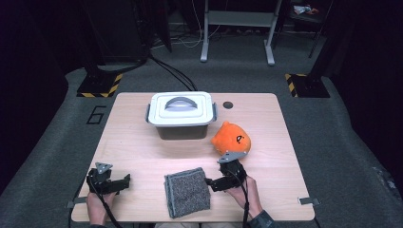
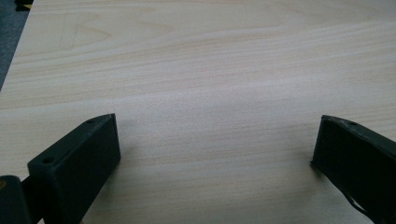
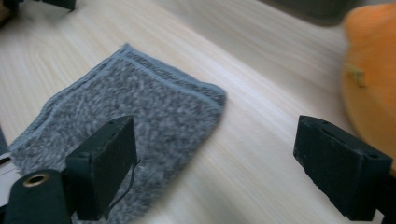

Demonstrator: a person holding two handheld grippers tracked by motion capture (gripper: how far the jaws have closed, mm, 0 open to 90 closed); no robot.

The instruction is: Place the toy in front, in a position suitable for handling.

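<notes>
A folded grey cloth [image 1: 187, 192] lies flat near the table's front edge; in the right gripper view the grey cloth [image 3: 135, 126] spreads under and beyond the left jaw. My right gripper [image 1: 212, 183] is open just right of the cloth, jaws pointing left toward it with nothing between them; seen from its own camera, the right gripper [image 3: 215, 158] hovers low over the cloth's corner. An orange plush toy [image 1: 231, 138] sits just behind that hand, and the plush [image 3: 369, 79] fills the right edge. My left gripper [image 1: 124, 182] rests open at the front left, its jaws [image 2: 215, 154] over bare wood.
A grey lidded box [image 1: 181, 114] with a white lid and handle stands at the back middle of the wooden table [image 1: 142, 147]. A small dark hole [image 1: 228, 105] sits to its right. Beyond the table are a dark floor, stands and cables.
</notes>
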